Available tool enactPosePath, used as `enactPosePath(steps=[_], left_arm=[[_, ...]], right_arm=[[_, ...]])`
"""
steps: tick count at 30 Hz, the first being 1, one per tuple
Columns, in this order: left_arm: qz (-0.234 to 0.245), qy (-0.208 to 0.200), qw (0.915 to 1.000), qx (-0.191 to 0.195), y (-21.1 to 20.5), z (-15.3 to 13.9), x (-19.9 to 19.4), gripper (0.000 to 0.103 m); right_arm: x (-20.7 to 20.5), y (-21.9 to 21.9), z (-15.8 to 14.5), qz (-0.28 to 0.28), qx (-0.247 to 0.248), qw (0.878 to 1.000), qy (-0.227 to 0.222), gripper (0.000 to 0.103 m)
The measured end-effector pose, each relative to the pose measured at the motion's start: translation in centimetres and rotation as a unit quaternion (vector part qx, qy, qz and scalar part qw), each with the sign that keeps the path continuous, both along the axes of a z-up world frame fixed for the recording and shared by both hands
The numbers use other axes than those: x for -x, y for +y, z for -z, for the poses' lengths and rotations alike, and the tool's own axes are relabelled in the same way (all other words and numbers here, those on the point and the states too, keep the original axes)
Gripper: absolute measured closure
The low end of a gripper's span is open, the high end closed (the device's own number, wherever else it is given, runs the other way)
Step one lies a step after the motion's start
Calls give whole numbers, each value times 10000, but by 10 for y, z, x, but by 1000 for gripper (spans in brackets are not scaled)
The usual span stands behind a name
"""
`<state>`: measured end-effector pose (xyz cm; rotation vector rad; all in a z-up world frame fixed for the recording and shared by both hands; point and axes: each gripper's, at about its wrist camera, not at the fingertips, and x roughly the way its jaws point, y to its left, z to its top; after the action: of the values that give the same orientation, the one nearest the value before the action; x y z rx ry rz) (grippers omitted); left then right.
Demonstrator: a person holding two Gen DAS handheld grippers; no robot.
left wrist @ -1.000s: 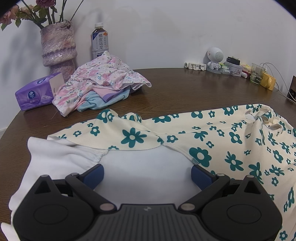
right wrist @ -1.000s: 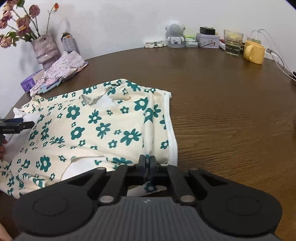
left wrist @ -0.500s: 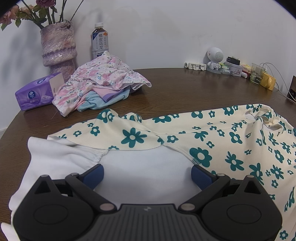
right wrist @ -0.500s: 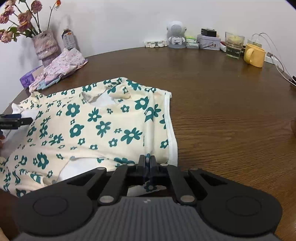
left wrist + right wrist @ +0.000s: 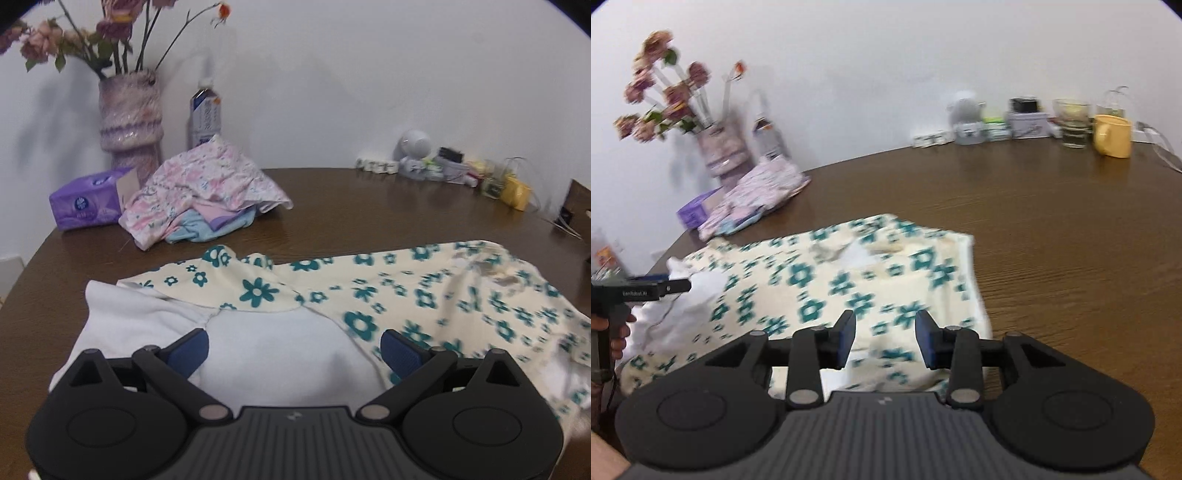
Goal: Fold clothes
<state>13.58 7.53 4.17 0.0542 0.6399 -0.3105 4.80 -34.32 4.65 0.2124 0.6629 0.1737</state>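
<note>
Cream cloth printed with teal flowers, the garment (image 5: 849,280) lay spread across the near part of the brown counter (image 5: 1071,229), its white lining turned out toward the counter's left edge. The right gripper (image 5: 885,338) hung just over the garment's near hem with its jaws opening; fabric lay beneath them but nothing was pinched between the pads. The left gripper (image 5: 294,345) stood with its jaws spread wide above the white lining, also holding nothing. Judged from this lie, a fold had just been laid and the release was the step in hand. Doing it well would mean letting the jaws part fully before lifting, so no pad snags and drags the hem out of line, then rising straight up rather than sweeping sideways. The loose white flap at the left looked likely to need smoothing. A pile of pink clothes (image 5: 207,192), a tissue pack (image 5: 86,203) and a vase (image 5: 129,122) sat well apart at the far left edge.
</note>
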Motion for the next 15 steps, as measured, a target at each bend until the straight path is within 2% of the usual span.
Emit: enactPosePath(steps=[3,9,10,13,15], left_arm=[[78,43,9999,53,2,-2,16,6],[545,317,9978,225,-8,7,28,26],[660,378,9968,252,-12,9,27,32],[864,500,9947,237,-25,19,22,35],[971,580,9934,187,-33,26,18,51]], right_arm=[[-7,20,3,-368,-53,9993,91,68],[-28,70,16,-991,-28,9932,611,68],[-32,77,20,-1037,-38,9918,751,68],[-41,83,31,-826,-115,9916,987,68],[-45,83,34,-651,-265,9929,964,68]])
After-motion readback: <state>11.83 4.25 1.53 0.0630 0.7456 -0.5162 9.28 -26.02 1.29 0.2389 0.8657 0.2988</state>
